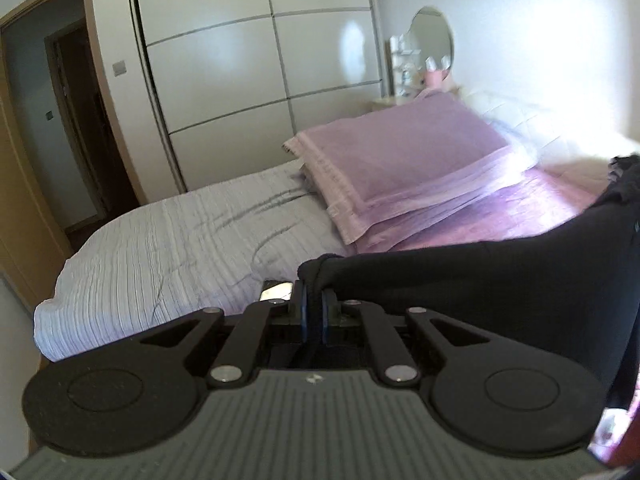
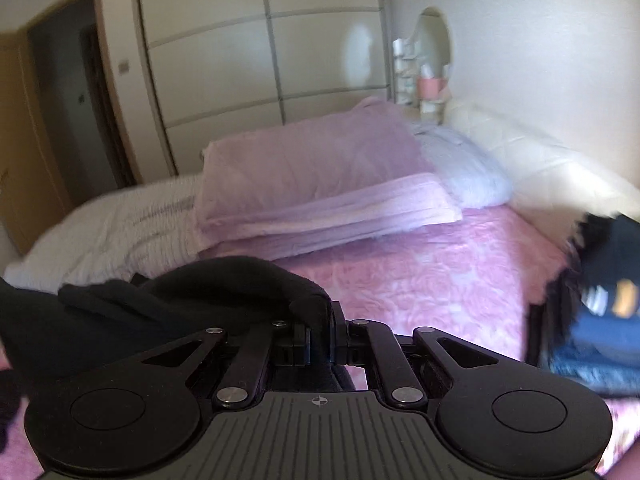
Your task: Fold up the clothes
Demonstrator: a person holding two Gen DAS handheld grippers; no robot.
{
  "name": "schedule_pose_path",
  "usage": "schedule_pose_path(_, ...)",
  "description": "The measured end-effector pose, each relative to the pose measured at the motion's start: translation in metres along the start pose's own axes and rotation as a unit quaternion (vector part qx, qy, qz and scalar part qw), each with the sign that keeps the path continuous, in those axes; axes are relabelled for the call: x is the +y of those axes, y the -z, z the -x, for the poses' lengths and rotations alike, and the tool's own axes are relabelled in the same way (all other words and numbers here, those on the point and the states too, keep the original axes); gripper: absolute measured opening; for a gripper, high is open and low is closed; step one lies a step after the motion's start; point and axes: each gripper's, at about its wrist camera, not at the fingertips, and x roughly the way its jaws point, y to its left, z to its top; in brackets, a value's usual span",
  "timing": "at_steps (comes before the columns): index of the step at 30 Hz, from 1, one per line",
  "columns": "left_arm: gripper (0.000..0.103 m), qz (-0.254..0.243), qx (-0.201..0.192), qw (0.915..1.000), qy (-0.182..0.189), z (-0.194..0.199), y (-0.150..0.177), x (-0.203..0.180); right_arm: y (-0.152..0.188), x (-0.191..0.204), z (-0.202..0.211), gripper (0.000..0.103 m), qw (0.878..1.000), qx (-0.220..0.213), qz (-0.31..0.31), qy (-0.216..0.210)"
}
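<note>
Ahead of my right gripper the pink embossed bedspread lies flat and bare up to the stack of folded lilac blankets, so I have passing room there; the pile of dark blue folded clothes blocks the right edge, the cream padded headboard closes the far side. On the left, the white ribbed quilt is open surface out to the bed's edge, with the white sliding wardrobe beyond. The black garment stretched from my left gripper screens everything low to the right.
</note>
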Motion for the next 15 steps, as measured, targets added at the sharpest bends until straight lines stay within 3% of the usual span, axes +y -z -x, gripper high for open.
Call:
schedule_pose_path(2, 0.013, 0.002, 0.035, 0.9992, -0.017, -0.049, 0.008, -0.007, -0.01, 0.0, -0.067, 0.007, 0.999, 0.022, 0.028, -0.007)
schedule_pose_path(3, 0.022, 0.007, 0.055, 0.998, -0.029, -0.077, 0.017, -0.011, -0.015, 0.0, -0.1, 0.009, 0.998, 0.032, 0.043, -0.011)
schedule_pose_path(4, 0.031, 0.014, 0.078, 0.9959, -0.042, -0.104, 0.028, -0.016, -0.011, 0.001, -0.139, 0.033, 0.997, 0.048, 0.057, -0.003)
schedule_pose_path(5, 0.033, 0.022, 0.107, 0.9926, -0.051, -0.129, 0.041, -0.022, -0.007, 0.001, -0.178, 0.048, 0.995, 0.063, 0.071, 0.006)
schedule_pose_path(6, 0.033, 0.031, 0.139, 0.9881, -0.059, -0.153, 0.055, -0.028, -0.003, 0.001, -0.217, 0.072, 0.993, 0.079, 0.085, 0.014)
schedule_pose_path(8, 0.033, 0.049, 0.195, 0.9776, -0.064, -0.19, 0.084, -0.042, 0.011, 0.0, -0.274, 0.074, 0.989, 0.115, 0.089, 0.0)
schedule_pose_path(10, 0.037, 0.069, 0.231, 0.9693, -0.046, -0.202, 0.113, -0.062, 0.027, 0.003, -0.306, 0.074, 0.985, 0.143, 0.094, -0.018)
schedule_pose_path(15, 0.046, 0.118, 0.294, 0.9477, 0.036, -0.184, 0.181, -0.112, 0.088, -0.01, -0.321, 0.074, 0.973, 0.206, 0.082, -0.068)
